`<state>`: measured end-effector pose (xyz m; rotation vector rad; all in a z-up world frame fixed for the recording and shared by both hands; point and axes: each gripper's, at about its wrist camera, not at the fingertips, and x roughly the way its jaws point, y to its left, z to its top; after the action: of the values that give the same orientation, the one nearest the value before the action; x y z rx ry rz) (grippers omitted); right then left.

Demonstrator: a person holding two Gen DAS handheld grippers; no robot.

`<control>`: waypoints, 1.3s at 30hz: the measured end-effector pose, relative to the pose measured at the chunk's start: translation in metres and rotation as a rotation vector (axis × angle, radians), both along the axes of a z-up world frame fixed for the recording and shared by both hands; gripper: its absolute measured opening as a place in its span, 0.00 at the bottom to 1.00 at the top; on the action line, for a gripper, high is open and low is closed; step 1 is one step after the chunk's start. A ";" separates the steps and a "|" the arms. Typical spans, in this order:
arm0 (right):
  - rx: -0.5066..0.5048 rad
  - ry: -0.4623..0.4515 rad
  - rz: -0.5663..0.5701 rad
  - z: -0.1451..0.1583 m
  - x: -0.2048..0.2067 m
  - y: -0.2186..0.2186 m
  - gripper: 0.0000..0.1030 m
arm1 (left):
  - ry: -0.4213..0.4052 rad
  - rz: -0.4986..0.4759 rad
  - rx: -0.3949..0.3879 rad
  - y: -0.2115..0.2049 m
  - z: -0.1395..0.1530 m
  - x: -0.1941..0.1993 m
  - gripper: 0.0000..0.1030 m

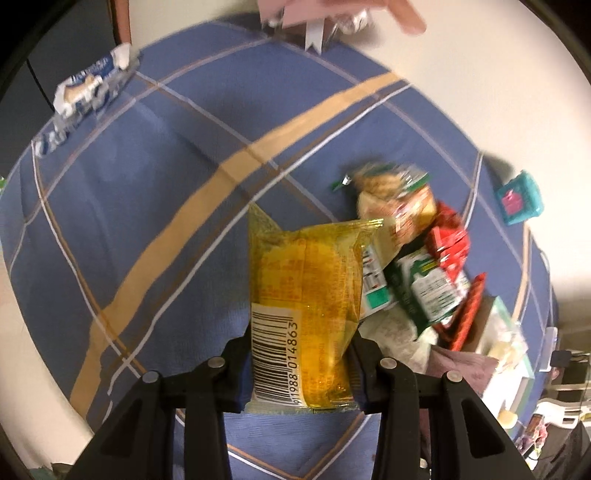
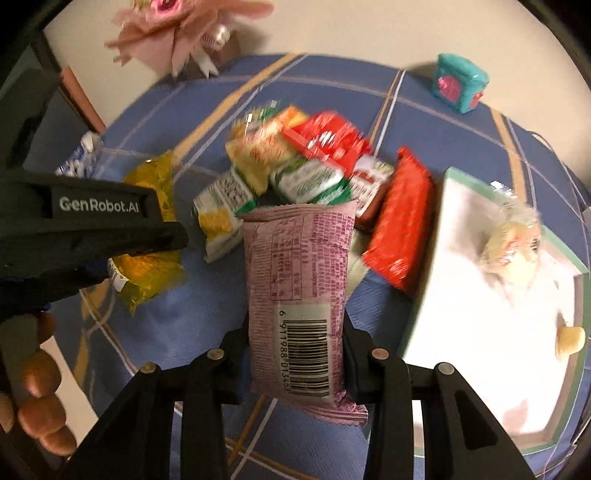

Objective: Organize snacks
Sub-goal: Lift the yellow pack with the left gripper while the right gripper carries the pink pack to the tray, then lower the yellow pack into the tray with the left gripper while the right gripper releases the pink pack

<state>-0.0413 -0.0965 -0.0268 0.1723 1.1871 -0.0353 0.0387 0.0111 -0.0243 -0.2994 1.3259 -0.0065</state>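
My left gripper (image 1: 301,365) is shut on a yellow snack packet (image 1: 303,295), barcode side up, held above the blue checked tablecloth (image 1: 147,206). My right gripper (image 2: 295,365) is shut on a pink-purple snack packet (image 2: 299,277), also barcode up. A heap of green, red and yellow snack packets (image 2: 306,166) lies on the cloth beyond it; the same heap (image 1: 417,258) is to the right in the left wrist view. In the right wrist view the left gripper body (image 2: 92,225) and the yellow packet (image 2: 147,254) show at the left, with a hand's fingers (image 2: 40,376) below.
A white box with a green rim (image 2: 491,295) stands at the right with a pale wrapped snack (image 2: 513,236) in it. A teal and pink box (image 2: 460,81) sits at the back right, a pink bouquet (image 2: 177,33) at the back, blue-white packets (image 1: 88,88) at the far left.
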 end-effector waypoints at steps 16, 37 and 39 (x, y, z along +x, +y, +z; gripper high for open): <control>0.104 -0.055 -0.470 0.034 -0.065 -0.166 0.39 | -0.060 -0.188 -0.030 -0.074 0.025 -0.024 0.42; 0.102 -0.038 -0.679 0.022 -0.116 -0.259 0.39 | -0.047 -0.663 0.060 -0.235 -0.014 -0.083 0.42; 0.091 -0.032 -0.659 0.020 -0.111 -0.255 0.39 | -0.048 -0.667 0.056 -0.235 -0.018 -0.079 0.42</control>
<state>-0.1524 -0.3518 -0.0064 0.6367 1.0579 -0.5539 -0.0402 -0.2242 -0.0423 0.1997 1.3236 -0.5324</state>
